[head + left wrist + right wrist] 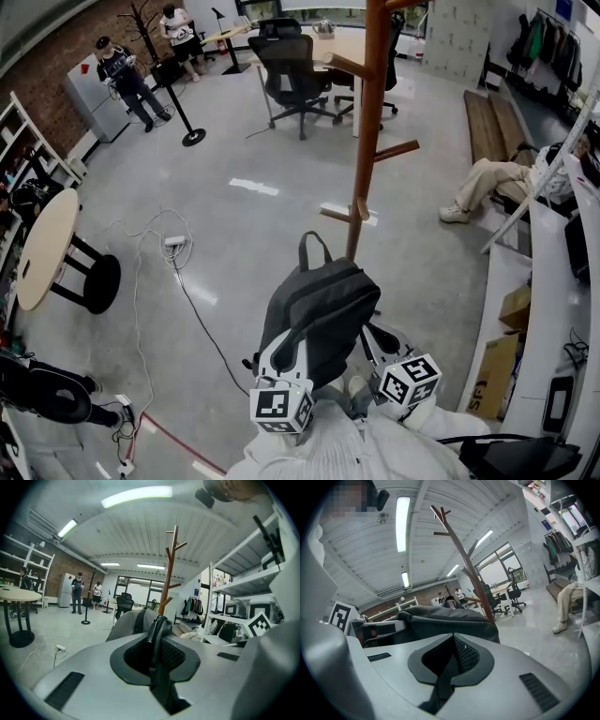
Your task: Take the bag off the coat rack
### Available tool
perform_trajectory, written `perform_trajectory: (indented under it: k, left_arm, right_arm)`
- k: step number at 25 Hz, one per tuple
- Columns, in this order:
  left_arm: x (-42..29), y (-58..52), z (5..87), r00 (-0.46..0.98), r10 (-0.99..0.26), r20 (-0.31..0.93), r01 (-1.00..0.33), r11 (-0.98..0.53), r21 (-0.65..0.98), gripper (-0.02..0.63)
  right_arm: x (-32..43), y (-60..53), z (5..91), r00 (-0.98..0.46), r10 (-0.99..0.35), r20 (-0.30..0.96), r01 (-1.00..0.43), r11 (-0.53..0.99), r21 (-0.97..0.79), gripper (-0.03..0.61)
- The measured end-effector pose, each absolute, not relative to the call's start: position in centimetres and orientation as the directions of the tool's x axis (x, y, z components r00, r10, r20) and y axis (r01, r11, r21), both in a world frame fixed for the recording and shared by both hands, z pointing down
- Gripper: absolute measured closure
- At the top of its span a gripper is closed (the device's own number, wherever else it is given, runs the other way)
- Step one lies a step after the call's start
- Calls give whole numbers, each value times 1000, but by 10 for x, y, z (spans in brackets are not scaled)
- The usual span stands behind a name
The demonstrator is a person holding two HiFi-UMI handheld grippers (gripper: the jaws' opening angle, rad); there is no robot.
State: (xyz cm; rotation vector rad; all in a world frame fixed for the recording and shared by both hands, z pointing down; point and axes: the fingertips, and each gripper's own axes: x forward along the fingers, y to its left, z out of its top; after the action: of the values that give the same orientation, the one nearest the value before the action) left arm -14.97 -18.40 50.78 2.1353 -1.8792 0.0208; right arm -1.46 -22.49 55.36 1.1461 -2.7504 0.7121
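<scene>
With the bag (319,314) seemingly clear at the rack's (373,122) 6 o'clock, our left tongs (157,645) and right tongs (451,663) each pinch only a strap (158,623), which could slip and drop it.

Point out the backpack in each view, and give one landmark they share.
Head view: backpack low centre, near the bottom edge.
Left gripper view: centre, just past the fingers.
Right gripper view: centre-left, dark bulk past the fingers.
Shared landmark: the wooden coat rack, behind the backpack everywhere.
</scene>
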Motion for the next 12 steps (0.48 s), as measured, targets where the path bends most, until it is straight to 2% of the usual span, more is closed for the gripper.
perform_trajectory:
  k: [4,12]
  left_arm:
    - [-156,-189,526,125,-962,242,-974,-72,216,578]
    - [-168,-197,521,142,-965,221,-972,-94,217,578]
  right_arm:
    - [-29,-232,549,-708,-667,232,-700,621,-353,566]
    - [-38,-235,542,-682,-698,219,-726,609,-320,566]
